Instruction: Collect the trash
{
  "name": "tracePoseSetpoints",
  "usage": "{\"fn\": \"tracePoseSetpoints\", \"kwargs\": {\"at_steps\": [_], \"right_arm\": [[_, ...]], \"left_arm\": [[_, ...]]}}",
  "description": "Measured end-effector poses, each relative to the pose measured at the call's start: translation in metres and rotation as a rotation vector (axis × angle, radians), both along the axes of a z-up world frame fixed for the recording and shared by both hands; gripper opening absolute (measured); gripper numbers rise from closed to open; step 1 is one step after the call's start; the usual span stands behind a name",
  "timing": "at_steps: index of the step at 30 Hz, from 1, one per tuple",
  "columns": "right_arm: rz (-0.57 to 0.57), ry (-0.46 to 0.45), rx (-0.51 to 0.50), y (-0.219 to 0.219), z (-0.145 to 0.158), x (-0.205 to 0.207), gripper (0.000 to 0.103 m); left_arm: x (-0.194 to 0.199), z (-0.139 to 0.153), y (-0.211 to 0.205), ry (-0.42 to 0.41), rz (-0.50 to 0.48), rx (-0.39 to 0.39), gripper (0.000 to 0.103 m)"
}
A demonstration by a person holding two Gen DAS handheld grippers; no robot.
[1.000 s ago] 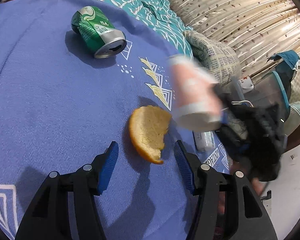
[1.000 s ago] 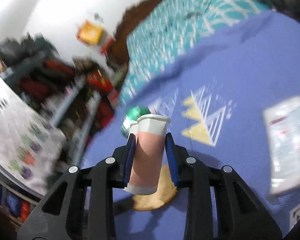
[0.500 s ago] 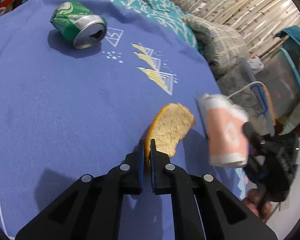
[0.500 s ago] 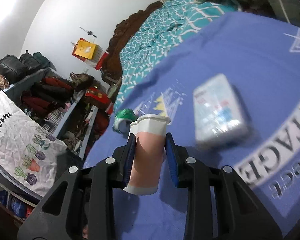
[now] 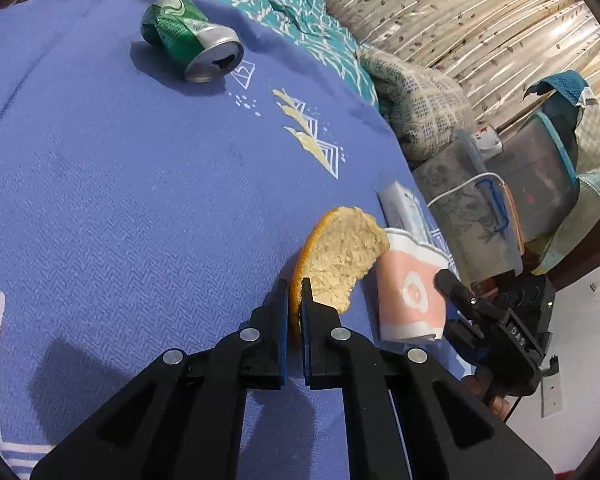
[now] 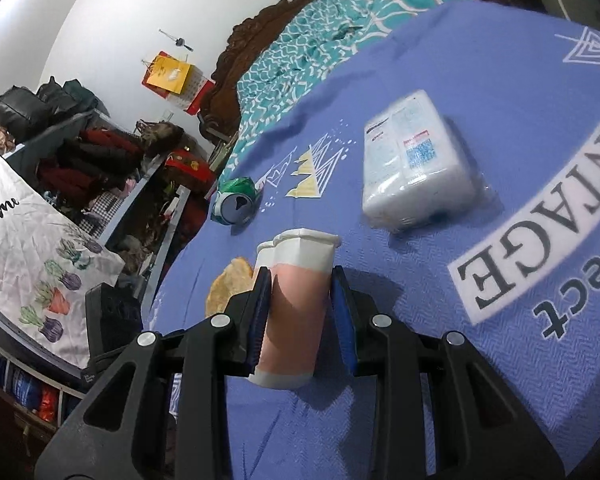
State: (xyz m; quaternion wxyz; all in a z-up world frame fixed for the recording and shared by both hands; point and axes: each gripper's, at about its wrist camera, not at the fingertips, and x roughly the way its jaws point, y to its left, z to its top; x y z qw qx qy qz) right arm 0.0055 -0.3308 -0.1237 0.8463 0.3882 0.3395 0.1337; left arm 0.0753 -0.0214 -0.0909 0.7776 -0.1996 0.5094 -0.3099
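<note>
Left hand-held gripper (image 5: pixel 295 300) now pinched shut on the curved orange peel (image 5: pixel 336 258), lifted off the blue bedspread (image 5: pixel 120 200); right hand-held gripper (image 6: pixel 300 304) clamps the pink-and-white paper cup (image 6: pixel 296 300) alongside, so the crushed green can (image 5: pixel 190 46) remains.

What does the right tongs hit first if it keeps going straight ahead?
Likely the crushed green drink can lying on the blue blanket, slightly left of the line past the held pink paper cup; depth unclear.

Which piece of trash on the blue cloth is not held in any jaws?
The green can, lying on its side far up the cloth. The orange peel and the pink paper cup are each clamped.
</note>
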Motion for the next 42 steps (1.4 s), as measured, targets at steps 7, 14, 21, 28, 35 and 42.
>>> {"fn": "tracePoseSetpoints", "kwargs": {"at_steps": [7, 14, 21, 28, 35, 42], "right_arm": [[-0.003, 0.038, 0.045, -0.004, -0.007, 0.002, 0.036], [0.046, 0.066, 0.065, -0.001, -0.013, 0.006, 0.043], [0.106, 0.04, -0.047, 0.016, -0.005, 0.009, 0.039], [0.09, 0.026, -0.015, 0.011, -0.004, 0.007, 0.038], [0.081, 0.029, 0.014, 0.004, -0.008, 0.008, 0.038], [0.081, 0.029, 0.014, 0.003, -0.009, 0.007, 0.038]], "left_arm": [[0.001, -0.005, -0.001, 0.027, -0.001, -0.01, 0.005], [0.002, -0.007, 0.002, 0.036, 0.001, -0.025, 0.005], [0.001, -0.007, 0.002, 0.038, 0.005, -0.032, 0.005], [-0.001, -0.005, 0.002, 0.022, 0.003, -0.041, 0.005], [-0.002, -0.003, 0.0, 0.0, -0.004, -0.024, 0.005], [-0.002, -0.002, 0.001, -0.002, -0.001, -0.021, 0.005]]}}
